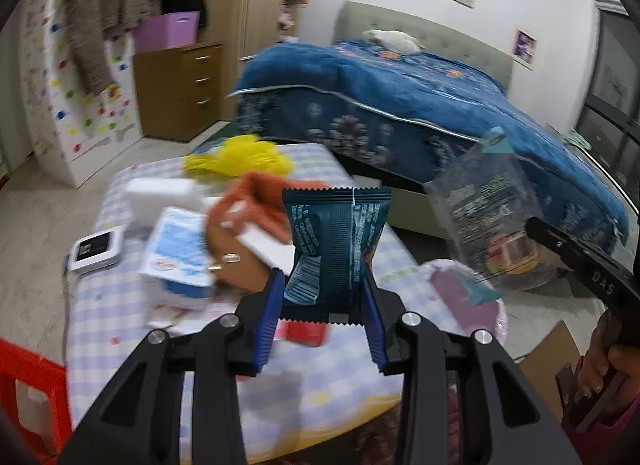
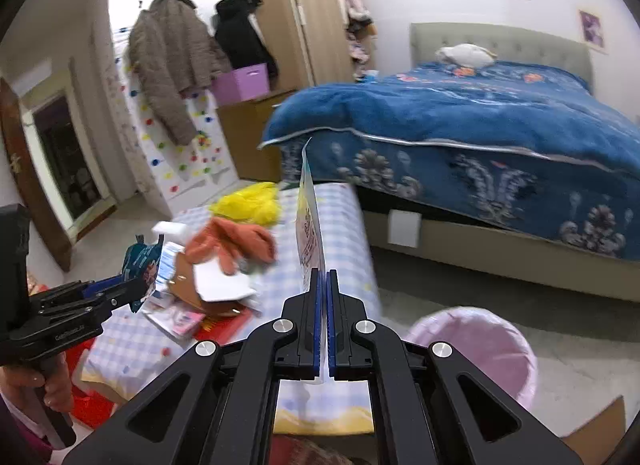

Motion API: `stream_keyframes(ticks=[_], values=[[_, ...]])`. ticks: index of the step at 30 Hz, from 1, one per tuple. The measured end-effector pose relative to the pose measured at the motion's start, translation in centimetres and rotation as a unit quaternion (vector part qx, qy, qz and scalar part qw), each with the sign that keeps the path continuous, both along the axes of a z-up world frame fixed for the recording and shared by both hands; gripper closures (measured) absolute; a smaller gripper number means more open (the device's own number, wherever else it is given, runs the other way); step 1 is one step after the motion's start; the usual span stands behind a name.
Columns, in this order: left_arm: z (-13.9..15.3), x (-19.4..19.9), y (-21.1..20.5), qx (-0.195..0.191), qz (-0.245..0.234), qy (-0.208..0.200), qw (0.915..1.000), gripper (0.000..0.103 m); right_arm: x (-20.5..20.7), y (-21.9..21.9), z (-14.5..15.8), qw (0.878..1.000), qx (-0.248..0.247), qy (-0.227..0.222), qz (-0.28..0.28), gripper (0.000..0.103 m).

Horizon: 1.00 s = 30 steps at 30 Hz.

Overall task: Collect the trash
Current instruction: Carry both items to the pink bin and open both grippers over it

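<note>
My left gripper (image 1: 326, 285) is shut on a dark teal snack wrapper (image 1: 334, 241) and holds it upright above the checked table (image 1: 320, 369). It also shows in the right wrist view (image 2: 138, 289) with the teal wrapper (image 2: 140, 261). My right gripper (image 2: 324, 277) is shut on a clear plastic wrapper seen edge-on (image 2: 310, 225); the same clear wrapper (image 1: 488, 221) hangs at the right in the left wrist view. A pink-lined trash bin (image 2: 480, 349) stands on the floor right of the table, partly seen in the left wrist view (image 1: 468, 297).
On the table lie a yellow bag (image 2: 252, 201), an orange cloth (image 2: 236, 245), white boxes (image 1: 160, 193), a blue-white packet (image 1: 176, 249), a brown pouch (image 1: 232, 257) and red packets (image 2: 224, 325). A blue-covered bed (image 2: 480, 137) is behind. A red stool (image 1: 28, 393) stands at left.
</note>
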<state>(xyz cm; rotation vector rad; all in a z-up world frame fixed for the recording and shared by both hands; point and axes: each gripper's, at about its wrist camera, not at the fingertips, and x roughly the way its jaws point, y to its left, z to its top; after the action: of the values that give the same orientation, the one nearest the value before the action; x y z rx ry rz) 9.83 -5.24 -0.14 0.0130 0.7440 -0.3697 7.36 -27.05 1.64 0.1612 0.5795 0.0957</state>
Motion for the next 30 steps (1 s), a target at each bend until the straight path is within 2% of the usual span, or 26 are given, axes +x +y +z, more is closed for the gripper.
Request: stream_keyframes(ticks=[7, 12, 18, 25, 26, 30], values=[[-2.2, 1.1, -8.1, -0.004, -0.071, 0.011, 0.9974, 0.067, -2.3, -4.9, -2.2, 0.996, -0.026, 0.03, -0.075, 0.101], [-4.8, 2.6, -14.1, 0.015, -0.113, 0.028, 0.9931, 0.066, -2.9, -8.4, -4.7, 0.989, -0.04, 0.062, -0.129, 0.101], [-7.3, 3.4, -18.9, 0.027, -0.155, 0.042, 0.9867, 0.066, -2.4, -12.2, -7.5, 0.978, -0.043, 0.1, -0.176, 0.101], [-9.9, 4.7, -24.2, 0.046, -0.201, 0.057, 0.9768, 0.065, -1.5, -15.1, -10.6, 0.968, -0.032, 0.14, -0.206, 0.101], [-10.3, 4.9, -24.8, 0.048, -0.207, 0.06, 0.9754, 0.064, -1.3, -15.4, -11.1, 0.967, -0.031, 0.146, -0.208, 0.1], [-11.5, 5.7, -26.4, 0.059, -0.222, 0.069, 0.9708, 0.049, -0.3, -16.1, -12.8, 0.964, -0.02, 0.164, -0.208, 0.096]])
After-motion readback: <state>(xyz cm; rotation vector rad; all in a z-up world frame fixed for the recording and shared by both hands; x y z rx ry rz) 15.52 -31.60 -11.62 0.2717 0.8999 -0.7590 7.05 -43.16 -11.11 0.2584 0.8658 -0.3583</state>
